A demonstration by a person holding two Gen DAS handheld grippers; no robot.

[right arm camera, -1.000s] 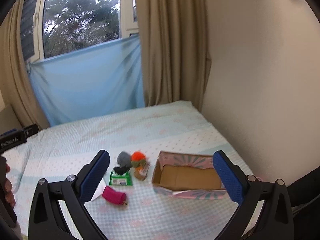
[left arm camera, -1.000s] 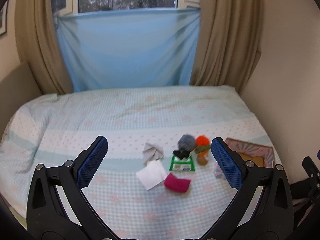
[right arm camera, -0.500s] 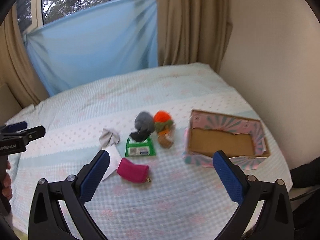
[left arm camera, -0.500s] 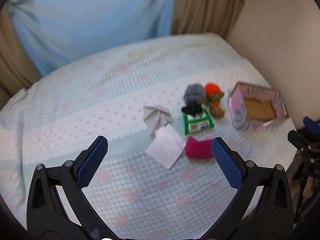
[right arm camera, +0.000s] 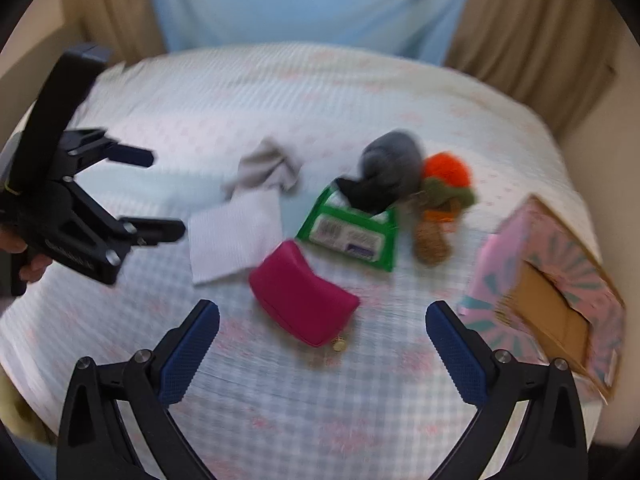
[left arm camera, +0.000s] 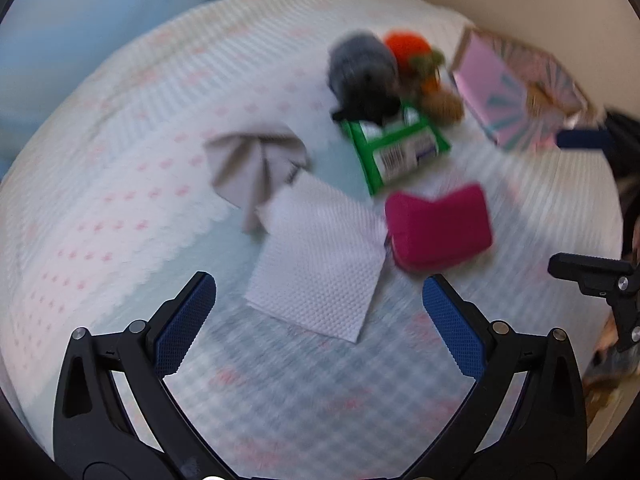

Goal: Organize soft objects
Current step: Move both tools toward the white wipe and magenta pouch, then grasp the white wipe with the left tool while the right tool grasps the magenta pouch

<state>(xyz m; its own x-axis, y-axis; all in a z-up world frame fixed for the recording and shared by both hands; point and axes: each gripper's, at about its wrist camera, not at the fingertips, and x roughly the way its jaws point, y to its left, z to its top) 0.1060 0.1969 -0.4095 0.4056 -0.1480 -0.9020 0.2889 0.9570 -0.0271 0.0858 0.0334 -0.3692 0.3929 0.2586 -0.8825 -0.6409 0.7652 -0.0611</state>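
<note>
On the bed lie a white paper napkin (left arm camera: 318, 262), a crumpled grey cloth (left arm camera: 252, 162), a magenta pouch (left arm camera: 438, 226), a green wipes pack (left arm camera: 394, 148), a grey-black plush (left arm camera: 364, 74) and an orange-green plush (left arm camera: 416, 50). My left gripper (left arm camera: 318, 304) hovers open just before the napkin. My right gripper (right arm camera: 322, 332) hovers open over the magenta pouch (right arm camera: 302, 296), with nothing between its fingers. The napkin (right arm camera: 234, 236), wipes pack (right arm camera: 350, 228), grey plush (right arm camera: 390, 164) and orange plush (right arm camera: 446, 176) lie beyond it.
A pink patterned cardboard box (right arm camera: 554, 292) stands open at the right bed edge, also seen as the box (left arm camera: 516, 84) in the left wrist view. A small brown ball (right arm camera: 430, 242) lies by the plush toys. The left gripper (right arm camera: 132, 196) appears at the right view's left side. Curtains and wall lie behind.
Both grippers have dropped and come much closer to the objects on the bed; the views now tilt downward. Both stay open and hold nothing.
</note>
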